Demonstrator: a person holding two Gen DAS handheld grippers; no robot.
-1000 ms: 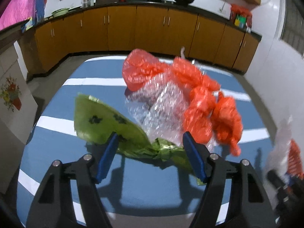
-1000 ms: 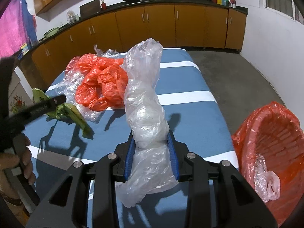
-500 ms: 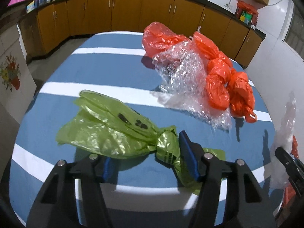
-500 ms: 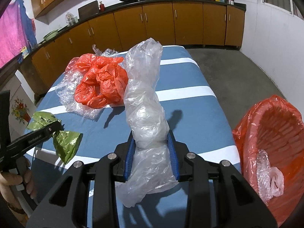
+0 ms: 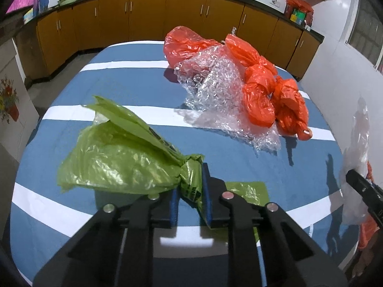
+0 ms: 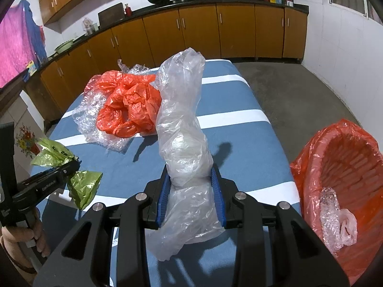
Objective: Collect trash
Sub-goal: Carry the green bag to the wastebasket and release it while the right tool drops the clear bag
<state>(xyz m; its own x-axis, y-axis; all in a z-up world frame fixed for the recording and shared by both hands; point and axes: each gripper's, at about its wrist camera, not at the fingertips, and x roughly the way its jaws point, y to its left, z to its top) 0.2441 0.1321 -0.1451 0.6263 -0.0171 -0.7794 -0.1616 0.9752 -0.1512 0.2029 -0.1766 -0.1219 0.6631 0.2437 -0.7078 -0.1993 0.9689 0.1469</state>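
My left gripper is shut on the knotted neck of a green plastic bag and holds it above the blue striped table; this bag also shows in the right wrist view. My right gripper is shut on a clear plastic bag that stands up between its fingers. An orange plastic bag and a bubble wrap sheet lie together at the table's far side, and both show in the right wrist view. An orange-lined basket stands to the right of the table.
The basket holds a bubble wrap roll and a small pale bag. Brown kitchen cabinets run along the far wall. Bare concrete floor lies right of the table.
My left gripper closed on the green bag's neck and lifted it off the table. My right gripper kept its hold on the clear bag and barely moved.
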